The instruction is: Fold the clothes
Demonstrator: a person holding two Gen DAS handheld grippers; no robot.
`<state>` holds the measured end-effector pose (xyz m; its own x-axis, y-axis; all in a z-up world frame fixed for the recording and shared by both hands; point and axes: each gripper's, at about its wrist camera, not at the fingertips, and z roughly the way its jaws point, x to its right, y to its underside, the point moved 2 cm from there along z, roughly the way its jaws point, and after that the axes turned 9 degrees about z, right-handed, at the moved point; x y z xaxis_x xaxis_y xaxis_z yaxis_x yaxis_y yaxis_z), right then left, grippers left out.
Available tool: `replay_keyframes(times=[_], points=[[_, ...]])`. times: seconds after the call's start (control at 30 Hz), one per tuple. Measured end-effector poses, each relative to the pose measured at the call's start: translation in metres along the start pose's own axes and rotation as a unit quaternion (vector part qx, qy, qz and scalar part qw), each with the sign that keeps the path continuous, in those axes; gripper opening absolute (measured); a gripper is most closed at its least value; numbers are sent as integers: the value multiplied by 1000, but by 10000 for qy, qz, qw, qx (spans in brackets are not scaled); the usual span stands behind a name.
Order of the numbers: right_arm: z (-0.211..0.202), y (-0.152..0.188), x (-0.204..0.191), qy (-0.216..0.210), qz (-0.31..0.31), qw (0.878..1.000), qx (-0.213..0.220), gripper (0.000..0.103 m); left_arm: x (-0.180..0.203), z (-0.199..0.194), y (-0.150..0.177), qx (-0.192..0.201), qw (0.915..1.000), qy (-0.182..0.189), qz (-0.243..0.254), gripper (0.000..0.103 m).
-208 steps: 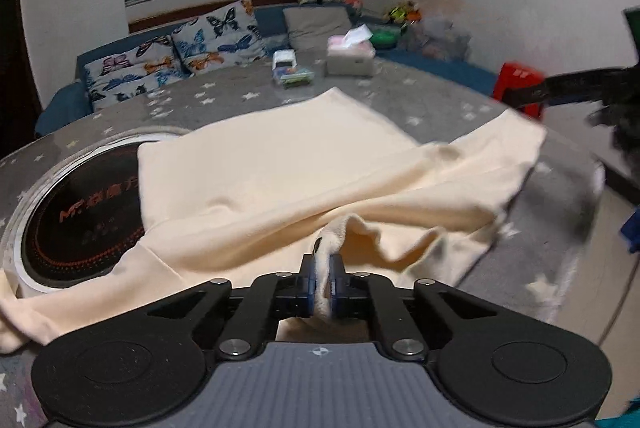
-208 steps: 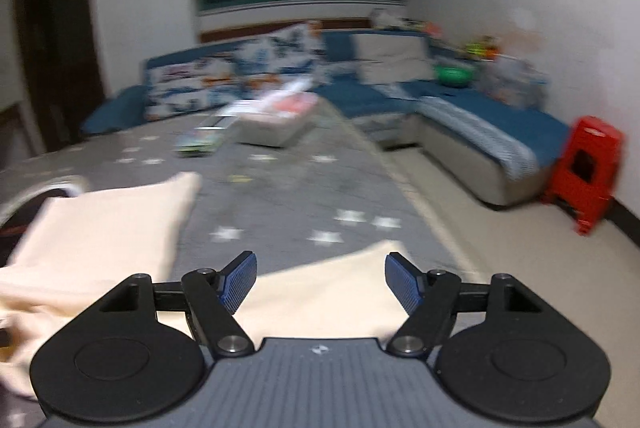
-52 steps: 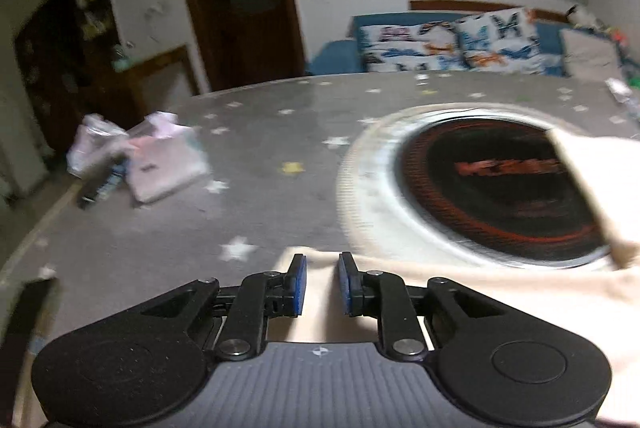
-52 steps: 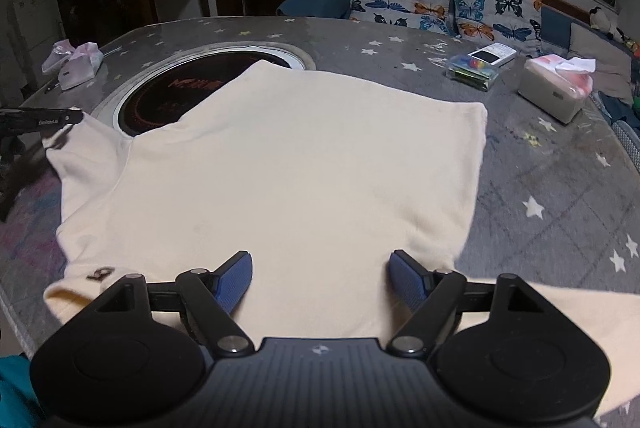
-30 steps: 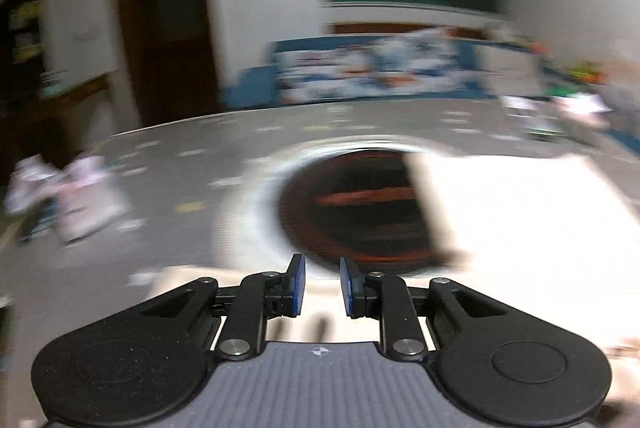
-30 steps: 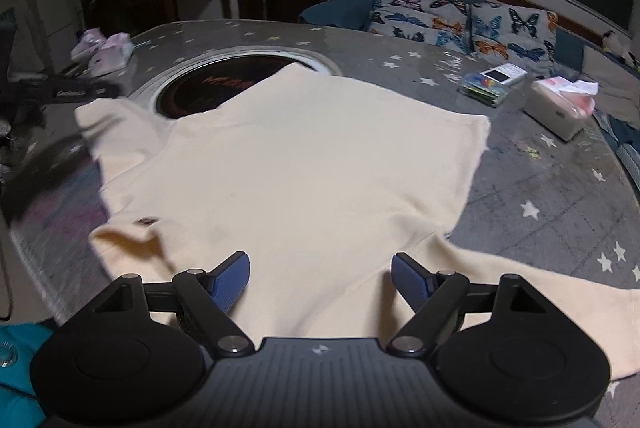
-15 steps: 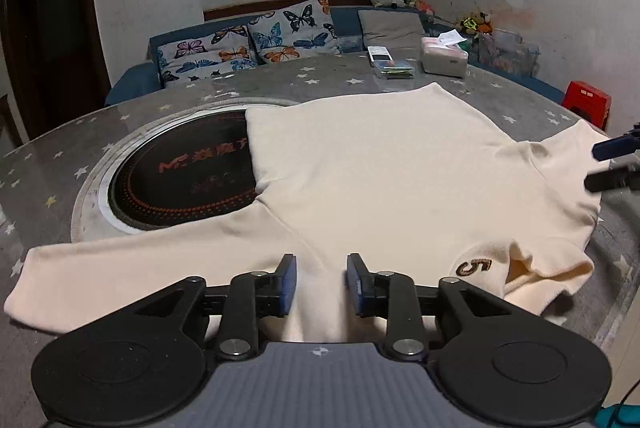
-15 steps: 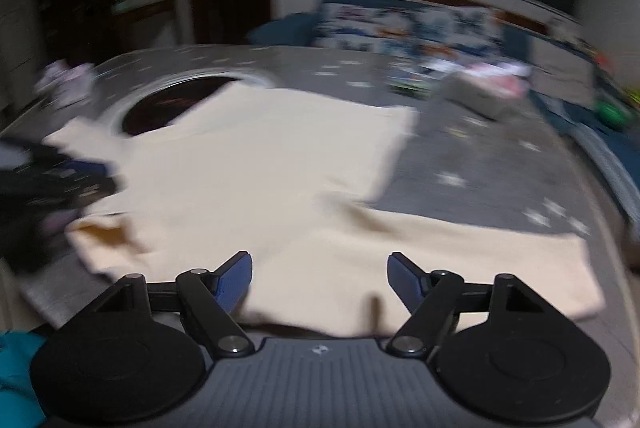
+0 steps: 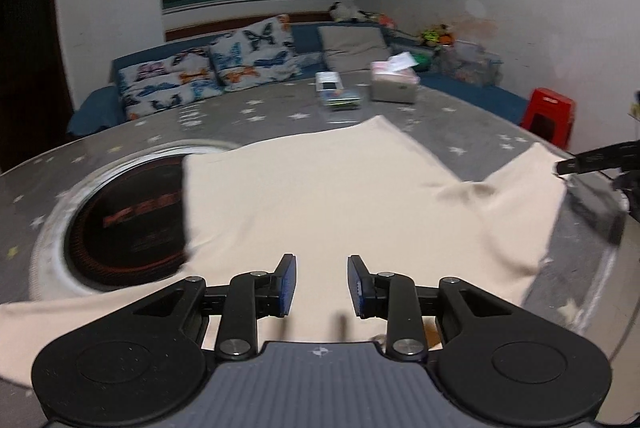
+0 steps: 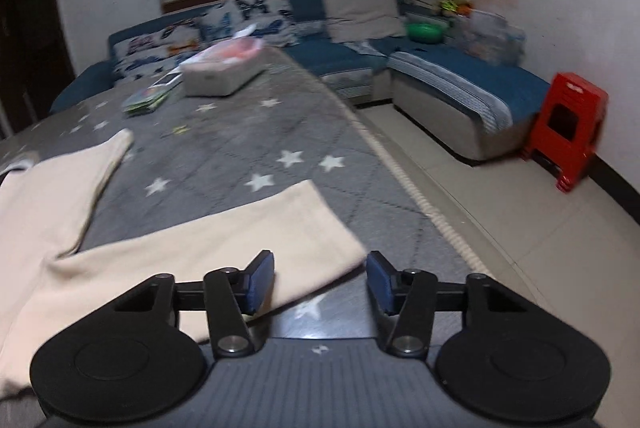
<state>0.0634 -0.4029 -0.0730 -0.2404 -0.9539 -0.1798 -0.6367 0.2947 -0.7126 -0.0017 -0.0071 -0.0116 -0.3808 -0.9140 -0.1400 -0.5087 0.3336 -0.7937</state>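
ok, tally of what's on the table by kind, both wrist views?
Cream garment: 1
Tissue box: 1
Small stack of a white box and flat packs: 1, too blurred to split into items
Total: 3 on the star-print table cover

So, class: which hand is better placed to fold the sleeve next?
The right, probably. Its tool is closing over the sleeve's free end; the left tool hovers above the shirt's middle, gripping nothing.
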Motion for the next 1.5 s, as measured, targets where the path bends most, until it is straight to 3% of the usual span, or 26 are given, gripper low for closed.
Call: replay_keyframes(times=[0.07,0.13,0.17,0.2,0.43,0.67,0.8,1.13,1.33,1.5], points=[[3,1,5,12,115,9999,40,41,11,5,-5,-7,9999,126,72,31],[3,2,6,-81,161,9998,78,27,23,10,-8,-16,9996,256,146,31],[3,2,6,-135,178,9997,96,13,28,13,-9,-25,9993,328,185,31],[3,1,7,-160,188,9996,125,9,34,16,-10,-39,9989,409,234,31],[-19,-14,12,-239,129,9980,566,7,73,31,-15,-60,9946,860,579,31],[-9,-7,12,-237,164,9988,399,7,103,44,-11,-106,9901,1073,895,31],[-26,-18,4,-485,54,9973,557,7,104,43,-12,-65,9898,1079,930,31],[-100,-56,-75,-1730,-715,9781,908,7,65,16,-15,280,9963,702,419,34],[-127,-57,-149,-2583,-1300,9543,757,7,26,-4,-2,392,9989,262,-11,35],[-126,-40,-215,-3061,-1837,9328,487,7,-4,-20,15,413,9985,-42,-359,36]])
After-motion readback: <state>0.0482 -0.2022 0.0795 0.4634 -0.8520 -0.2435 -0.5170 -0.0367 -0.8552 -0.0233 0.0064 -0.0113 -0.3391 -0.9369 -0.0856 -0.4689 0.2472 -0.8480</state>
